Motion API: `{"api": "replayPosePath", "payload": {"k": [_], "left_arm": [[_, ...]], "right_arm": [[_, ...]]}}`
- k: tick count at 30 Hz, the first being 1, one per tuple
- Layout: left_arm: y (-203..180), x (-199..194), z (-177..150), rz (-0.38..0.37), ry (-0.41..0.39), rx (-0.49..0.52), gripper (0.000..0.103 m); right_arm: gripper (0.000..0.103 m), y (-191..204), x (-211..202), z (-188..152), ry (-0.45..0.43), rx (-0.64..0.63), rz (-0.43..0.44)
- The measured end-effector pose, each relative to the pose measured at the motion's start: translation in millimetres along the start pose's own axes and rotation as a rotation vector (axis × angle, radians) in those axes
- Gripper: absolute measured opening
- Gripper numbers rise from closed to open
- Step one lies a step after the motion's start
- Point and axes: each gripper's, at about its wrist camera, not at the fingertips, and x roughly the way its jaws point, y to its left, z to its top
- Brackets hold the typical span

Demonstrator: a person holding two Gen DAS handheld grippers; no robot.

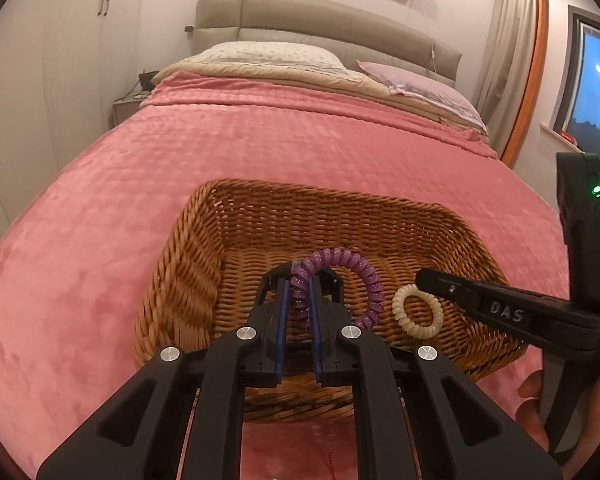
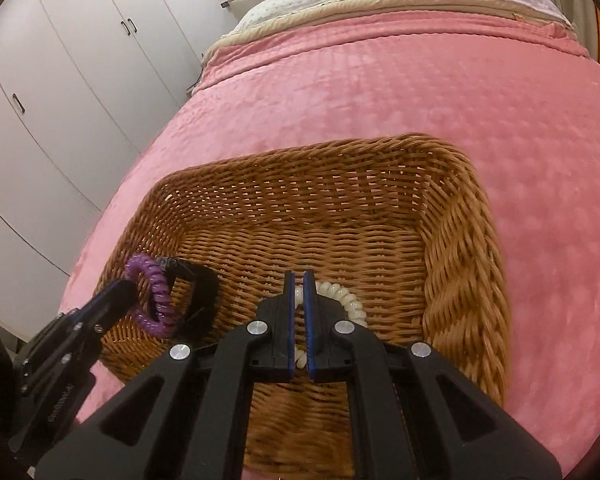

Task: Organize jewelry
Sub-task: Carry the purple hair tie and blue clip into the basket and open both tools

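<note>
A: In the left wrist view, what surrounds the wicker basket (image 1: pixel 204 248)?

B: A pink bedspread (image 1: pixel 100 208) under it; pillows, a padded headboard and wardrobe doors beyond it. Its near rim is hidden behind the left gripper (image 1: pixel 300 280).

A: And that gripper?

B: Above the basket floor, fingers nearly closed, pinching a purple spiral bracelet (image 1: pixel 364 276) whose loop curls out to the right. The right gripper (image 1: pixel 422 280) enters from the basket's right side, its tip at a cream spiral bracelet (image 1: pixel 418 312); its grip is hard to read here.

A: The right wrist view?

B: Same basket (image 2: pixel 460 280). The right gripper (image 2: pixel 299 280) sits over its middle, fingers closed to a narrow slit on the cream bracelet (image 2: pixel 346 298), mostly hidden. Toward the basket's left wall, the left gripper (image 2: pixel 152 284) clamps the purple one (image 2: pixel 156 288); its handle is cut off.
</note>
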Motion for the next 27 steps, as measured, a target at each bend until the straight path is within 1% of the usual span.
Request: {"api": "replayPosePath", "payload": {"k": [2,4,5,7,8,9,10,11,12,14,15,16,17,18,19,20,21,23,27], "left_arm": [[0,-3,-1,-0.006,-0.003,-0.003,0.008],[2,-11,-4,-0.015,-0.011,-0.008,0.008],[2,-16,-5,-0.018,-0.019,-0.008,0.008],[2,-30,-9,-0.021,-0.036,-0.008,0.008],[2,-35,-10,-0.024,-0.040,-0.011,0.008],[3,-44,-14,-0.032,-0.048,-0.015,0.008],[4,-48,-16,-0.036,-0.052,-0.017,0.008],[4,-53,-19,-0.038,-0.058,-0.018,0.008],[4,-56,-21,-0.036,-0.062,-0.018,0.008],[4,-62,-26,-0.027,-0.072,-0.015,0.008],[5,-63,-28,-0.031,-0.075,-0.015,0.008],[5,-64,-29,-0.035,-0.074,-0.016,0.008],[5,-65,-31,-0.038,-0.072,-0.018,0.008],[6,-64,-32,-0.039,-0.068,-0.021,0.008],[7,-64,-32,-0.040,-0.065,-0.023,0.008],[8,-64,-33,-0.043,-0.063,-0.025,0.008],[9,-63,-34,-0.045,-0.061,-0.026,0.008],[12,-63,-34,-0.047,-0.062,-0.029,0.008],[14,-64,-35,-0.060,-0.067,-0.038,0.008]], "right_arm": [[0.003,3,-14,-4,-0.017,-0.015,0.008],[0.004,10,-42,-19,-0.056,-0.045,0.022],[0.006,14,-57,-31,-0.072,-0.067,0.025],[0.017,20,-80,-55,-0.091,-0.098,0.026],[0.036,21,-90,-72,-0.089,-0.102,0.036],[0.061,21,-96,-85,-0.088,-0.102,0.039],[0.065,21,-104,-102,-0.096,-0.097,0.029],[0.065,21,-111,-120,-0.104,-0.099,0.009],[0.065,23,-113,-130,-0.100,-0.107,-0.002],[0.064,28,-114,-160,-0.076,-0.116,-0.071],[0.059,28,-111,-167,-0.060,-0.114,-0.084],[0.056,28,-106,-175,-0.038,-0.111,-0.086],[0.050,31,-99,-181,-0.009,-0.113,-0.103],[0.039,32,-91,-184,0.012,-0.120,-0.131],[0.034,33,-85,-187,0.031,-0.125,-0.165],[0.030,35,-82,-189,0.029,-0.135,-0.195],[0.021,36,-83,-194,0.021,-0.144,-0.209],[0.007,37,-86,-193,0.012,-0.140,-0.217],[0.006,37,-94,-189,-0.021,-0.139,-0.226]]}}
